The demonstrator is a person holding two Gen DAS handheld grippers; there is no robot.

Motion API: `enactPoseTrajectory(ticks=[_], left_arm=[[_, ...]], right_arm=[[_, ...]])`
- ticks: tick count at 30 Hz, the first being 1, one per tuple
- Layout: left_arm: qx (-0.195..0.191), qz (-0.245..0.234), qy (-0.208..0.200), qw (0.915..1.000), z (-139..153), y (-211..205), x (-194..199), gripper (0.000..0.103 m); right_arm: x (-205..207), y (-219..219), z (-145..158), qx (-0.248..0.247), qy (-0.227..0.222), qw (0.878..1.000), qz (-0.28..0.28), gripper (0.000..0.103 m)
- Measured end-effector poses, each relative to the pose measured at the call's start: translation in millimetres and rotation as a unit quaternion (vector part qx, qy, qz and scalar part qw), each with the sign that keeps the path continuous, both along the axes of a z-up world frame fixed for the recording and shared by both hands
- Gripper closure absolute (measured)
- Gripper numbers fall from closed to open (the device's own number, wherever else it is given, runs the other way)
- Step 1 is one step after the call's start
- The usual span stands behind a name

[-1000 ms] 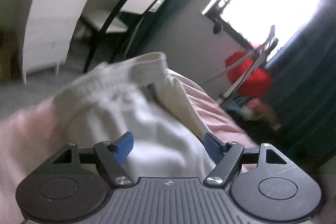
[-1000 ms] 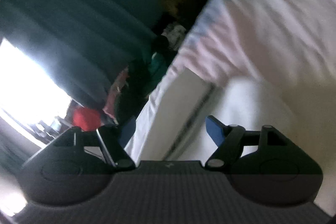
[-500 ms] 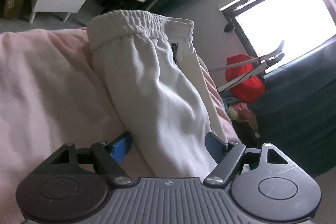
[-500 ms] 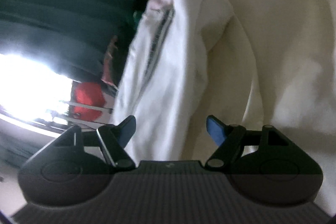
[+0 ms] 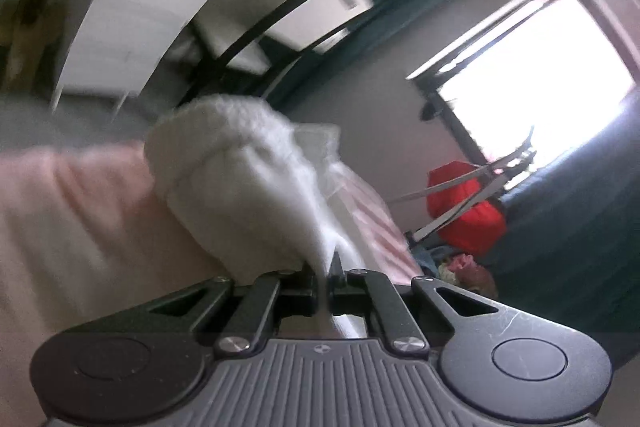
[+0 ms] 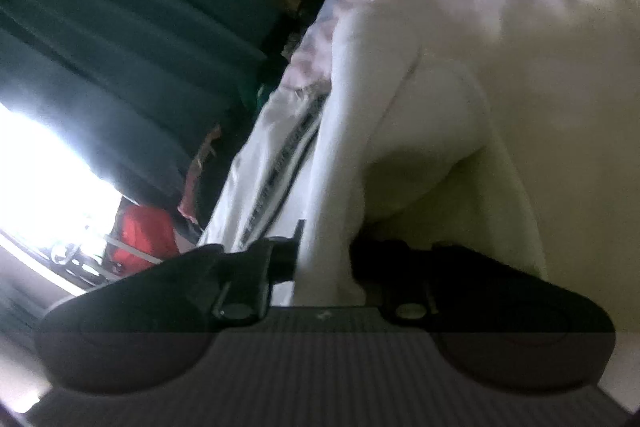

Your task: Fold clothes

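White sweatpants [image 5: 248, 187] with an elastic waistband lie bunched on a pink bed cover [image 5: 72, 219]. My left gripper [image 5: 325, 267] is shut on a thin fold of them, and the cloth rises away from the jaws towards the waistband. In the right wrist view the same sweatpants [image 6: 360, 107] show a dark printed stripe down one leg. A thick fold of that leg sits between the fingers of my right gripper [image 6: 324, 255]. Its jaws are closing and press on the cloth from both sides. The blue pads are hidden by cloth in both views.
Beyond the bed stand a white desk with drawers [image 5: 152, 11] and a black-framed chair [image 5: 280, 27]. A bright window [image 5: 540, 75], dark teal curtains [image 6: 120, 47], a red bag [image 5: 464, 211] and a drying rack [image 5: 480, 179] are past the bed's edge.
Both grippers stood open around the sweatpants half a second ago and have now closed on the cloth. The right gripper has sunk closer to the garment; the left view is blurred and has rolled.
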State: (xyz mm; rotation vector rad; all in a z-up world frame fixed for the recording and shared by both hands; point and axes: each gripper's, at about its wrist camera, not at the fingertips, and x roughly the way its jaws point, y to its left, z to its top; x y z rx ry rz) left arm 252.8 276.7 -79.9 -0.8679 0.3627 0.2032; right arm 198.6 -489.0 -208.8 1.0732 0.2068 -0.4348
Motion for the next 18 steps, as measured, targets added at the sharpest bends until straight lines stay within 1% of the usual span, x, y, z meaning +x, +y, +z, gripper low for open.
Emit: enactPoseTrajectory(ticks=[2, 3, 6, 11, 13, 16, 17, 18], left_arm=[[0.009, -0.003, -0.014, 0.9998, 13.2, -2.4, -12.3, 0.099], [0.01, -0.004, -0.018, 0.9998, 17.9, -1.4, -19.7, 0.099], [0.024, -0.008, -0.029, 0.9992, 30.6, 2.3, -45.1, 0.099], [0.016, 0.0, -0.038, 0.9991, 47.6, 21.4, -105.5, 0.099], [0.023, 0.004, -0.025, 0.9994, 50.7, 23.2, -133.9, 0.098], [0.016, 0.014, 0.016, 0.9996, 50.1, 24.9, -165.6, 0.098], [0.024, 0.014, 0.032, 0.9991, 48.7, 22.5, -168.0, 0.098], [0.052, 0.012, 0.048, 0.9974, 48.4, 16.6, -166.6, 0.098]], right_arm=[[-5.5, 5.9, 15.6, -0.033, -0.006, 0.999, 0.006, 0.087], [-9.6, 7.7, 22.6, -0.038, -0.01, 0.999, 0.01, 0.088], [-23.8, 10.4, 38.6, -0.037, -0.02, 0.999, 0.022, 0.088], [-68.2, 14.4, 52.9, -0.016, -0.004, 0.998, 0.054, 0.089], [-87.1, 18.2, 56.8, -0.002, 0.004, 0.998, 0.057, 0.089], [-105.4, 20.0, 57.7, 0.025, 0.014, 0.998, 0.049, 0.089], [-112.5, 22.0, 57.3, 0.034, 0.016, 0.998, 0.046, 0.089], [-117.7, 22.3, 52.6, 0.049, 0.018, 0.998, 0.046, 0.089]])
